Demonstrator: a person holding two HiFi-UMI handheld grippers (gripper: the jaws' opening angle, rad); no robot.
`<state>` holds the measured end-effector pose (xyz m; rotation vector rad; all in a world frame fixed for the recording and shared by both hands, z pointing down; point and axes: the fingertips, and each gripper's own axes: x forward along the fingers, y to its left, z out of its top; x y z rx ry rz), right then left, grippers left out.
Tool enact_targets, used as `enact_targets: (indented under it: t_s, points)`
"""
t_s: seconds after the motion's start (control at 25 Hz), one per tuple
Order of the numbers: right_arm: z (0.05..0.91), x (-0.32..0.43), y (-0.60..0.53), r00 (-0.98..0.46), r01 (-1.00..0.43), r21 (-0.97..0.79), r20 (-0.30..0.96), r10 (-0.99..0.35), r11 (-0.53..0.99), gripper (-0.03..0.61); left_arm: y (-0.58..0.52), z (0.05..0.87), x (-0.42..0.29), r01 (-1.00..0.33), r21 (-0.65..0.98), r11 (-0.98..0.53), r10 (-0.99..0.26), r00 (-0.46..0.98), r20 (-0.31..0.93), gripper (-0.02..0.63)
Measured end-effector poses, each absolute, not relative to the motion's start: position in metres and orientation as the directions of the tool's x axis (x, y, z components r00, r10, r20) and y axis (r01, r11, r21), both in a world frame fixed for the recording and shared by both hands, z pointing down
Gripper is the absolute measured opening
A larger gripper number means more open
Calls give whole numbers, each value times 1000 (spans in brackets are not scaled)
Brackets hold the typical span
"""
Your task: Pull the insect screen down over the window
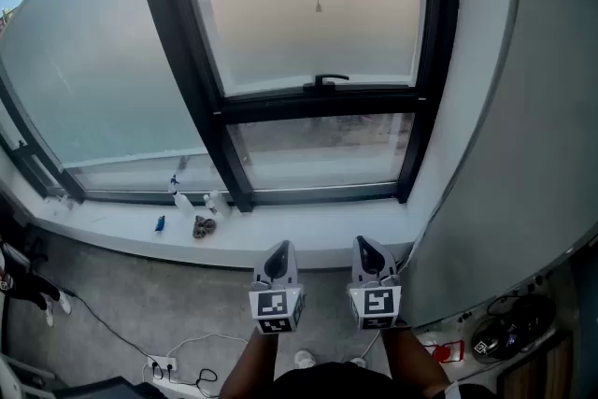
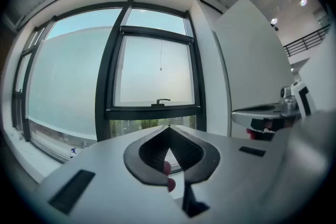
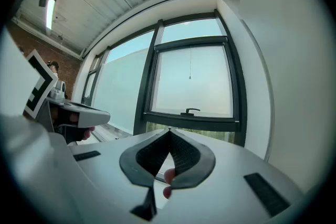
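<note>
The dark-framed window (image 1: 318, 98) fills the far side of the head view, with a handle (image 1: 329, 79) on its middle rail. A thin pull cord (image 1: 318, 8) with a small bead hangs in front of the upper pane; the insect screen itself is out of sight above. Both grippers are held level, side by side, low and short of the sill. My left gripper (image 1: 279, 249) is shut on nothing, and so is my right gripper (image 1: 367, 244). The cord's bead (image 2: 160, 70) shows far ahead of the left gripper (image 2: 168, 127), and the bead (image 3: 190, 77) equally far from the right gripper (image 3: 169, 129).
On the white sill (image 1: 308, 234) at the left stand small bottles (image 1: 183, 198), a blue item (image 1: 160, 223) and a brownish lump (image 1: 204, 226). A grey wall panel (image 1: 523, 154) closes the right side. A power strip (image 1: 163, 365) and cables lie on the floor.
</note>
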<state>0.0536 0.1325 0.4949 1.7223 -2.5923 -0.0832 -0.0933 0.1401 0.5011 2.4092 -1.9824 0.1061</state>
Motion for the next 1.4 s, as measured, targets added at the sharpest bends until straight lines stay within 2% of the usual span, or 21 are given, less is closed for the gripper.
enact_targets:
  t_s: [0.2, 0.72, 1.08, 1.4]
  points:
    - [505, 48, 134, -415, -907, 81, -9, -910, 413, 2, 140, 520, -102, -978, -29, -205, -975, 202, 92, 2]
    - [504, 37, 133, -405, -910, 95, 13, -914, 405, 2, 144, 513, -113, -975, -20, -220, -974, 218, 66, 2]
    - [497, 26, 130, -350, -935, 69, -28, -936, 347, 2, 141, 517, -132, -971, -10, -240, -969, 238, 71, 3]
    - [511, 5, 133, -326, -944, 54, -8, -945, 326, 2, 138, 523, -154, -964, -9, -264, -962, 263, 73, 2]
